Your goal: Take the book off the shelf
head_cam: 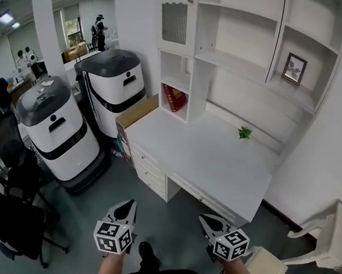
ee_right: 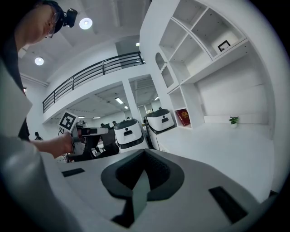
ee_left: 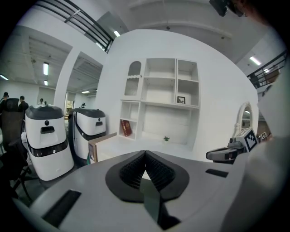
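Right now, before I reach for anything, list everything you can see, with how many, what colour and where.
book: one, red, lower left cubby of the shelf unit
shelf unit: one, white, at the desk's back
desk: one, white, with drawers, straight ahead
potted plant: one, green, on the desk near the back
framed picture: one, dark frame, right-hand shelf
wheeled machines: two, white and grey, left of the desk
cardboard box: one, brown, against the desk's left end
chair: one, white, far right
left gripper: one, grey, shut, empty
right gripper: one, grey, shut, empty
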Available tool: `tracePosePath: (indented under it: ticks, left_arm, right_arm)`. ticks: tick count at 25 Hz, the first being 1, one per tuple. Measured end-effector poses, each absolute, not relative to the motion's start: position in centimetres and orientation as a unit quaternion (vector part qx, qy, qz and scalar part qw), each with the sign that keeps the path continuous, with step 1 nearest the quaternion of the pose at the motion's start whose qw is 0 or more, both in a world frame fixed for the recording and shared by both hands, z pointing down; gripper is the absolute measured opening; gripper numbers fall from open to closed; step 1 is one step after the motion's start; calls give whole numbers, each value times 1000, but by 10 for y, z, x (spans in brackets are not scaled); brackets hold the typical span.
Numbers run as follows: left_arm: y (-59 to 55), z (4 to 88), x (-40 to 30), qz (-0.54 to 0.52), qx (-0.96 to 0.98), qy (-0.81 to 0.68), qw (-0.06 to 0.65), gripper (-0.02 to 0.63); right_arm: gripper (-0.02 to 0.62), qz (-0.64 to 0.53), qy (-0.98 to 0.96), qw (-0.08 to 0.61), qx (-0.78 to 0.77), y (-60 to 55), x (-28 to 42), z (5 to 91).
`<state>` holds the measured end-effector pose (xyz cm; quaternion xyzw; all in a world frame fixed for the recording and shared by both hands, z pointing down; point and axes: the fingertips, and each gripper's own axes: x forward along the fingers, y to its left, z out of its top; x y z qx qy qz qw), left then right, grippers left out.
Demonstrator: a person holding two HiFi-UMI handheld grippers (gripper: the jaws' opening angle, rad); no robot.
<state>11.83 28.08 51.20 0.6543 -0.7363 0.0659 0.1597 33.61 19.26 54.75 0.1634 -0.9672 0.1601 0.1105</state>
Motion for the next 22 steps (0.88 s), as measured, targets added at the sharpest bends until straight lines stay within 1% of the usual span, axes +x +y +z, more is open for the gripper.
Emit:
tracePosePath:
  ticks: [9, 13, 17, 22]
  left_arm:
    - [244, 540, -37, 74, 643, -736, 199, 11]
    - [238, 548, -97, 63, 640, -736, 213, 11]
    - [230, 545, -138, 57, 646, -730, 215, 11]
    - [211, 535, -160, 45, 660, -722, 202, 11]
  right_arm:
    - [14, 149, -971, 127, 141, 147, 160, 532]
    - [14, 149, -968, 145, 138, 139, 97, 533]
    - [14, 151, -966, 153, 145, 137, 56, 529]
    - [14, 148, -962, 167, 158, 131, 35, 530]
